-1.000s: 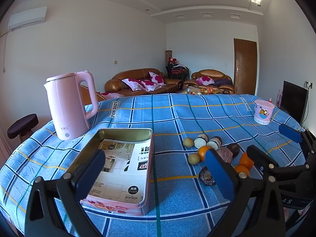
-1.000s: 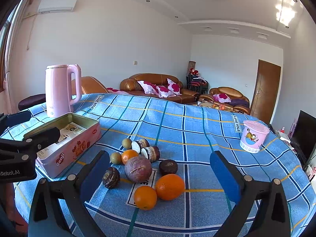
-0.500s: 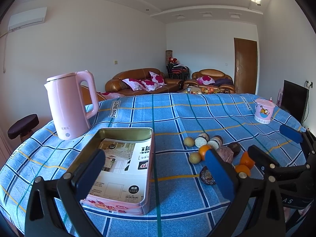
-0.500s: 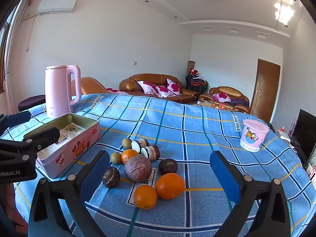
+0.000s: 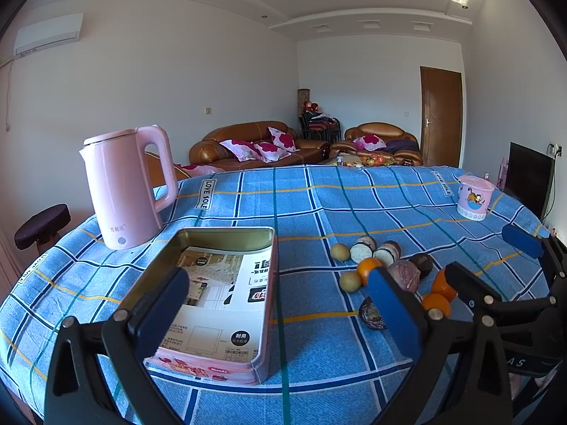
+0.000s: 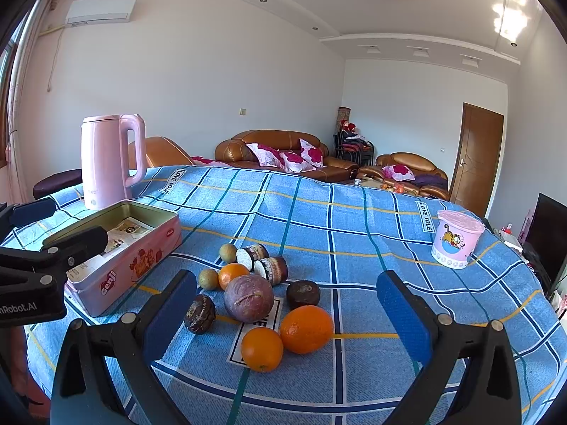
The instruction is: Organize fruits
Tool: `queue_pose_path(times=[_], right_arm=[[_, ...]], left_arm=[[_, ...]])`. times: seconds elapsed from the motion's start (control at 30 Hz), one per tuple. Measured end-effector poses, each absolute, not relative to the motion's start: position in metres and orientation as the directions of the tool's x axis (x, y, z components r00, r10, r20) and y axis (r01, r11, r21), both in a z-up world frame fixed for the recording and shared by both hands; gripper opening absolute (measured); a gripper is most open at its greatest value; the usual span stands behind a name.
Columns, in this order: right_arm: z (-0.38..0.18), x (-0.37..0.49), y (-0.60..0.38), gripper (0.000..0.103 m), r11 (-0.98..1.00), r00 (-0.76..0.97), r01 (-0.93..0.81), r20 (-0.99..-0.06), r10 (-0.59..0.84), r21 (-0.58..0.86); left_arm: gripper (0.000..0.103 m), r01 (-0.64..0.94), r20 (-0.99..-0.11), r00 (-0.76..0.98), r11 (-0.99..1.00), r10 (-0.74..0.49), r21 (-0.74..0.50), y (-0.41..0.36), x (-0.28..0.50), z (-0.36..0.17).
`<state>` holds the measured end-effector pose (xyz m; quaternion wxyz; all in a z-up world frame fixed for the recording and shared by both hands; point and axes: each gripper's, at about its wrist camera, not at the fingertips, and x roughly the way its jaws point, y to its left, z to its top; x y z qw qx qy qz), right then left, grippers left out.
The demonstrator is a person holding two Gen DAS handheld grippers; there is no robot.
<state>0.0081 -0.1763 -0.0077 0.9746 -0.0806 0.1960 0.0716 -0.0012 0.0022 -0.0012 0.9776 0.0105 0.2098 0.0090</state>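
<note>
None of the fruit has been put away yet, judging by the layout: the pink tin [image 5: 226, 297] holds only a printed paper sheet [image 5: 219, 290] lying on its floor, no fruit visible inside.

Fruit count on the desk [image 6: 354, 226], right wrist view, all in one loose cluster just beside the tin:
- two oranges [image 6: 307, 328] nearest the camera, touching or nearly so
- one smaller orange [image 6: 233, 275] further back
- one large purple round fruit [image 6: 248, 298] in the middle
- two dark brown fruits, one left [image 6: 200, 313], one right [image 6: 303, 294] of the purple one
- two small greenish-yellow fruits [image 6: 208, 278]
- two cut pieces with white faces [image 6: 271, 269] at the rear

Total about ten pieces, all on the blue checked cloth.

Left tool [image 5: 276, 304]: jaws wide apart, holding nothing, hovering over the near end of the tin. Right tool [image 6: 287, 310]: jaws wide apart, empty, framing the fruit cluster with the two near oranges between its fingers in the view; not touching any fruit as far as I can tell.

Bystanders: pink kettle [image 5: 124, 187] behind the tin, small pink cup [image 6: 457, 244] well apart to the right.

Judgement: task at its start. Everything remains: each piece to be lifted and set in the tin, presumably the intended container.
</note>
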Motion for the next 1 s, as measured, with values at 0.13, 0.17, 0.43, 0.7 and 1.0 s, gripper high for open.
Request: queue_pose_path(times=[0.13, 0.17, 0.43, 0.7, 1.0], right_arm=[[-0.0077, 0.0082, -0.1763, 0.102, 0.977, 0.913, -0.172, -0.394, 0.108, -0.129], [-0.0081, 0.0082, -0.176, 0.102, 0.977, 0.913, -0.172, -0.394, 0.109, -0.129], [-0.0101, 0.0079, -0.1752, 0.102, 0.976, 0.91, -0.177, -0.399, 0.112, -0.129], [-0.0105, 0.0077, -0.1749, 0.102, 0.976, 0.909, -0.177, -0.4, 0.113, -0.128], [-0.0114, 0.0078, -0.1768, 0.102, 0.977, 0.91, -0.175, -0.4, 0.112, -0.123]], left_arm=[[0.103, -0.013, -0.41, 0.912, 1.0, 0.022, 0.025, 0.0018, -0.0013, -0.0013], [0.103, -0.013, -0.41, 0.912, 1.0, 0.022, 0.025, 0.0019, -0.0014, -0.0013], [0.103, -0.015, -0.411, 0.911, 1.0, 0.025, 0.028, 0.0017, -0.0004, -0.0031], [0.103, -0.016, -0.411, 0.911, 0.999, 0.027, 0.029, 0.0021, -0.0003, -0.0036], [0.103, -0.015, -0.412, 0.911, 0.999, 0.026, 0.029, 0.0017, -0.0001, -0.0036]])
